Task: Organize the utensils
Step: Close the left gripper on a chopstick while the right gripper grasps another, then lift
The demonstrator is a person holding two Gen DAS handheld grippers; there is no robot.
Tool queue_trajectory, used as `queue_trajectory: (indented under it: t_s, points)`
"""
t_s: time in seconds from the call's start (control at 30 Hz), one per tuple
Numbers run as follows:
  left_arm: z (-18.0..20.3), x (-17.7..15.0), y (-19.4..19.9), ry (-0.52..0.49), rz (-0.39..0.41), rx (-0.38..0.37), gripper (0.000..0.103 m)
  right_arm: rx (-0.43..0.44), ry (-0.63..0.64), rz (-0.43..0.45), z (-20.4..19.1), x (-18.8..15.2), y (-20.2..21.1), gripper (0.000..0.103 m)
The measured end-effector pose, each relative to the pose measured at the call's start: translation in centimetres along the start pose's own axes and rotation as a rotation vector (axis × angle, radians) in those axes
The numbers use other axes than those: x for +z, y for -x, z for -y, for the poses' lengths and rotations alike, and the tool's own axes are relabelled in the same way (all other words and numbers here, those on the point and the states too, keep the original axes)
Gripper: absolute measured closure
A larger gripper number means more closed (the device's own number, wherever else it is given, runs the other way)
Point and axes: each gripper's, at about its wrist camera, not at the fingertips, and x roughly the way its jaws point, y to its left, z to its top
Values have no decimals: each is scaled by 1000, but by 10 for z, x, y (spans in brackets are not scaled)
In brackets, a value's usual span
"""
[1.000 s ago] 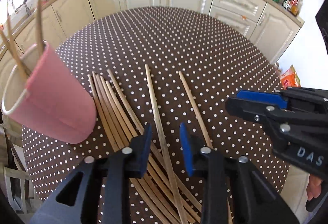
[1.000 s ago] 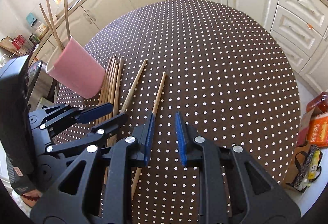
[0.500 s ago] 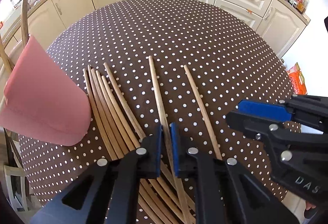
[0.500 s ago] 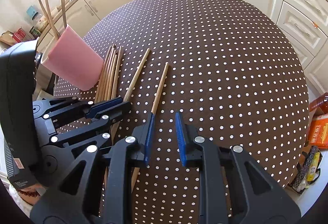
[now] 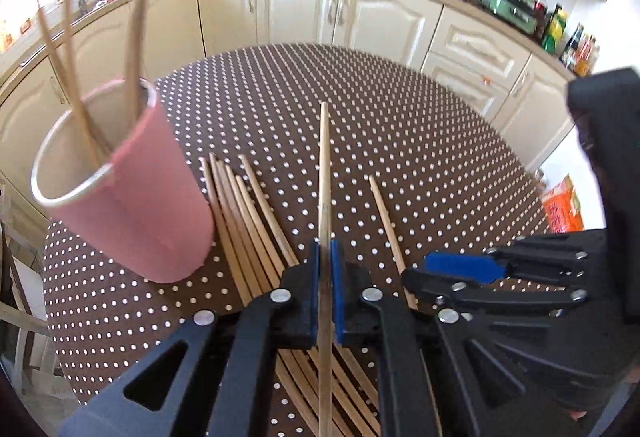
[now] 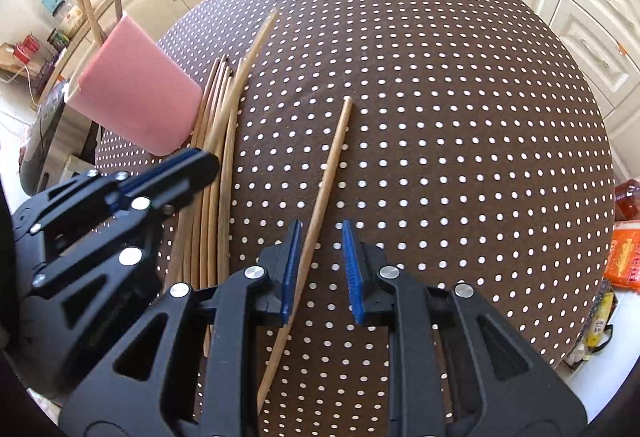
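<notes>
Left wrist view
Left gripper: jaws closed onto a single chopstick; they had just been closing, with the stick between the pads.
Held chopstick, axis: ran straight up the frame centre from the jaws, its far tip above the tablecloth.
Pink cup: left of frame, up and to the left of the jaws, mouth toward upper left, three sticks already in it.
Loose bundle: flat on the cloth between the cup and the held stick.

Right wrist view
Right gripper: jaws partly open, gripping nothing.
Lone chopstick: lay on the cloth, long axis from lower centre to upper right, passing between the pads, nearer the left pad; contact possibly, cannot tell.
Cup: upper left, well apart from this gripper.

Judgement
Nearer hand to cup: the left; its stick would need tipping leftward toward the cup mouth.
</notes>
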Motion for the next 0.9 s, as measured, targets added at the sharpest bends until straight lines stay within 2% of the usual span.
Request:
queue_trajectory:
  t_s: [0.13, 0.27, 0.37, 0.6, 0.9]
  points:
    - [-14, -10, 18, 31, 41, -22, 97, -54, 31, -38, -21, 5, -12, 81]
    - [-27, -18, 31, 43, 61, -42, 97, -104, 64, -36, -37, 7, -16, 82]
    - [-30, -22, 39, 48, 82, -59, 97, -137, 78, -22, -47, 5, -19, 93]
    - [-41, -36, 68, 34, 156, -94, 97, -88, 45, 24, -43, -3, -11, 97]
    - [-47, -43, 106, 43, 281, -114, 97, -21, 62, 178, -53, -3, 49, 97]
